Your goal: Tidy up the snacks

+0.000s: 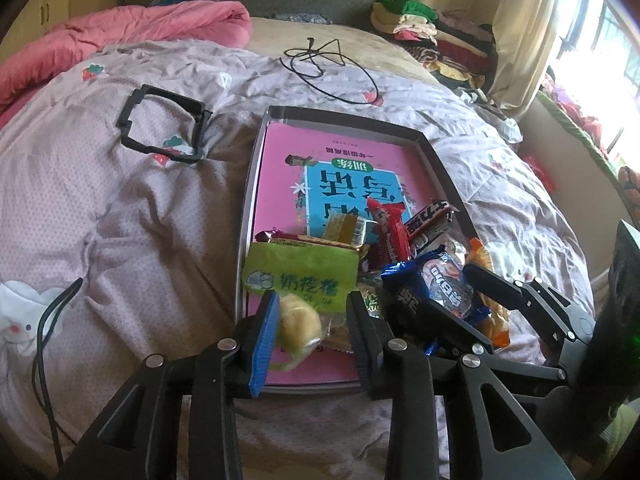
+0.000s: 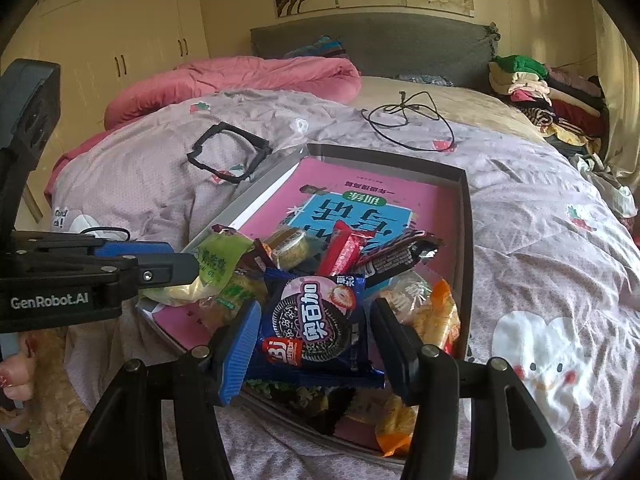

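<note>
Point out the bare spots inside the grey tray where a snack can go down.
Free: the far half of the shallow grey cardboard tray, on the pink book cover between the back wall and the red wrapper. Crowded: the near end, piled with the blue cookie packet, the green packet and orange bags.

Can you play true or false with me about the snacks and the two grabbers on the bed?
1. The snacks sit in a tray on the bed. True.
2. The right gripper has a blue cookie pack between its fingers. True.
3. The book under the snacks is yellow. False: it is pink.
4. The left gripper is at a red bar. False: a green pack with a yellow cake sits between its fingers.
5. A black cable lies beyond the tray. True.
</note>
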Available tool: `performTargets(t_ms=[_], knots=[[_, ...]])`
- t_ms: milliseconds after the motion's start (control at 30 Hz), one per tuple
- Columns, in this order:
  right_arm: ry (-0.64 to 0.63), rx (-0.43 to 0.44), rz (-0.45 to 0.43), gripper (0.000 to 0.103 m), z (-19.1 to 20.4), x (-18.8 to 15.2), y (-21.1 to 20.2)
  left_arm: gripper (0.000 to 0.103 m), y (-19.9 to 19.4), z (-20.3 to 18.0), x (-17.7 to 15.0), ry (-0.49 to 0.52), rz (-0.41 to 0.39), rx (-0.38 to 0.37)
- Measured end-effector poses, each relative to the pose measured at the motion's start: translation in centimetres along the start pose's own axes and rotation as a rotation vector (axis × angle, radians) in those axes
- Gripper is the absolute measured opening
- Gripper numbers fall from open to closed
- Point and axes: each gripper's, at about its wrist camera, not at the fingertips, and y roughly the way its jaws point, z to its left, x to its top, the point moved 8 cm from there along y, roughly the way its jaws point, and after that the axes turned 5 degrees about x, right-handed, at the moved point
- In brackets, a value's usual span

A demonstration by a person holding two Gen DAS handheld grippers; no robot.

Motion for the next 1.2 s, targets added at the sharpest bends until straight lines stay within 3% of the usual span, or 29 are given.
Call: performTargets(t_ms=[800, 1200], knots=[[0.006, -0.012, 0.006, 0.057, -0.4, 0.0, 0.0, 0.064, -1.0, -0.5, 0.4, 0.016, -0.035, -0.006], [-0.015, -0.036, -0.008, 0.062, -0.5, 0.2, -0.9, 0.072, -1.5, -0.5, 0.5, 0.010, -0.043, 0.003]])
